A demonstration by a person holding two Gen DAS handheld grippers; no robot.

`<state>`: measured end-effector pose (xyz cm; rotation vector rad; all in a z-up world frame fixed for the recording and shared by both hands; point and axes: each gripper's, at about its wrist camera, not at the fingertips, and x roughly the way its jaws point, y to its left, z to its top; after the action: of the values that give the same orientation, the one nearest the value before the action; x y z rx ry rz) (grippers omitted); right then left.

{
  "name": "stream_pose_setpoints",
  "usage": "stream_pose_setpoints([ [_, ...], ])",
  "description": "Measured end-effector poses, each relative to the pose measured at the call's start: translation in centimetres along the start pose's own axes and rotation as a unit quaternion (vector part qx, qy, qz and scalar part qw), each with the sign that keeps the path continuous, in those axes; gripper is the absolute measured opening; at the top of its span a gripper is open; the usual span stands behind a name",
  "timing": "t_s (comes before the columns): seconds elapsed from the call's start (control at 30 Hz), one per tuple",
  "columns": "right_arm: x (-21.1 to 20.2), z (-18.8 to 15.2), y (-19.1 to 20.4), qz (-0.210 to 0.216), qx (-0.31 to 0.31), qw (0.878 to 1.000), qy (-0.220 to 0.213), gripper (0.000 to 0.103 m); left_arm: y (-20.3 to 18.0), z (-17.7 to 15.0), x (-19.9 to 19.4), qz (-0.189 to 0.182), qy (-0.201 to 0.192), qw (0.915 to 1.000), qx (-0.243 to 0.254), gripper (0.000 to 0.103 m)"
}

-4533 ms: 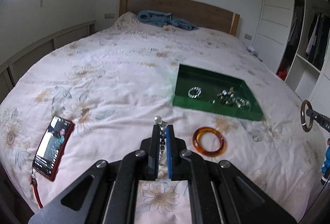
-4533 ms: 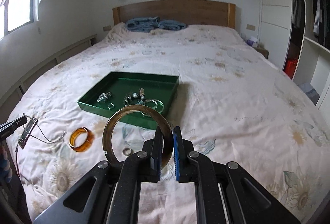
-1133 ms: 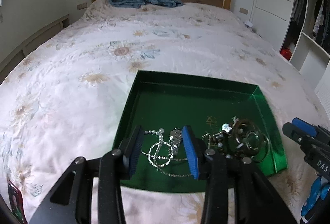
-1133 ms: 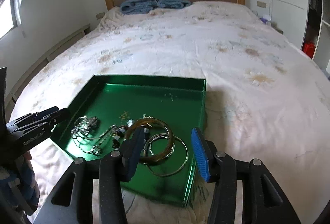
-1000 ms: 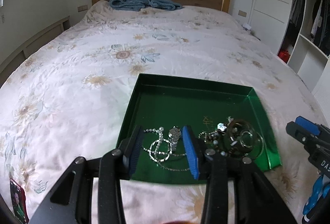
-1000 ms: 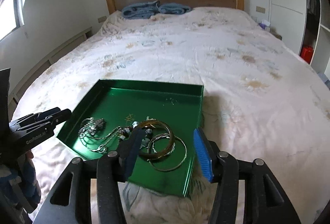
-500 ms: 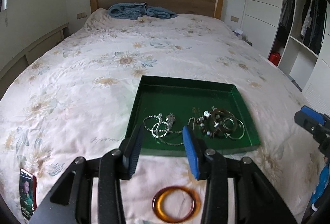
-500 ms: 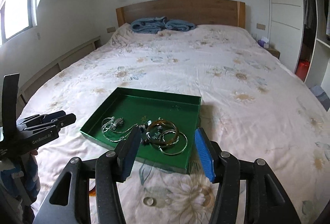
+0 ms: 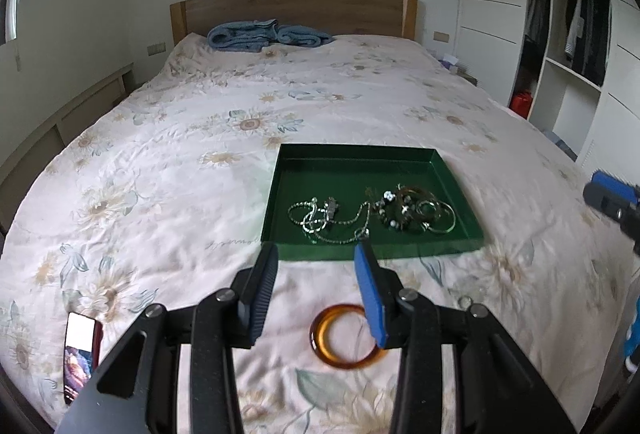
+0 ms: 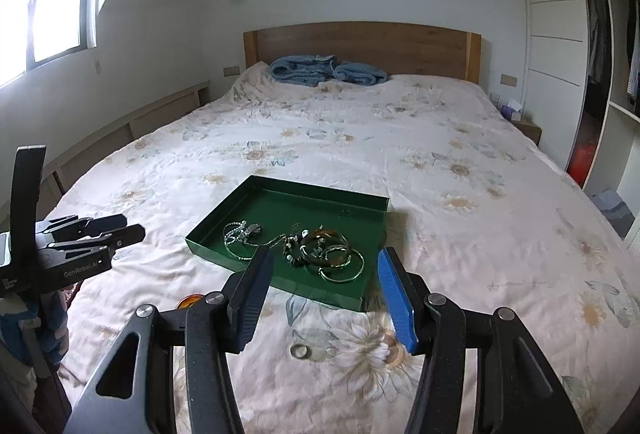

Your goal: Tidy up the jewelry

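Left gripper is held open and empty, drawn back from the green tray where the chain was laid; an amber bangle remains on the quilt; right gripper is likewise spread and withdrawn, its bangle now trayed; a small ring is left outside, likely next.

Both wrist views above the bed's foot, sharing the green tray.

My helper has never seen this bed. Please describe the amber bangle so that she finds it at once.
On the floral bedspread, find the green tray. The amber bangle lies flat outside it, before its near edge. Unlike the tiny silver ring nearby, it is large, thick and translucent orange-brown.
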<state>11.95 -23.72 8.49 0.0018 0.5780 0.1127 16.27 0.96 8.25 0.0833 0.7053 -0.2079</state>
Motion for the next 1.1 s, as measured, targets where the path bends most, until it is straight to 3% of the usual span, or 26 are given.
stream_pose_setpoints([
  [0.33, -2.3, -1.5, -0.5, 0.001, 0.002, 1.0, -0.01, 0.054, 1.6, -3.4, -2.4, 0.009, -0.01, 0.9999, -0.006, 0.038],
  [0.57, -1.9, -3.2, -0.4, 0.009, -0.001, 1.0, 0.006, 0.054, 2.5, -5.6, -3.3, 0.019, -0.004, 0.9993, -0.031, 0.038],
  [1.1, -0.9, -6.1, 1.4, 0.026, -0.01, 0.999, 0.037, 0.054, 0.5, -6.6, -4.9, 0.026, -0.014, 0.9991, -0.029, 0.038],
])
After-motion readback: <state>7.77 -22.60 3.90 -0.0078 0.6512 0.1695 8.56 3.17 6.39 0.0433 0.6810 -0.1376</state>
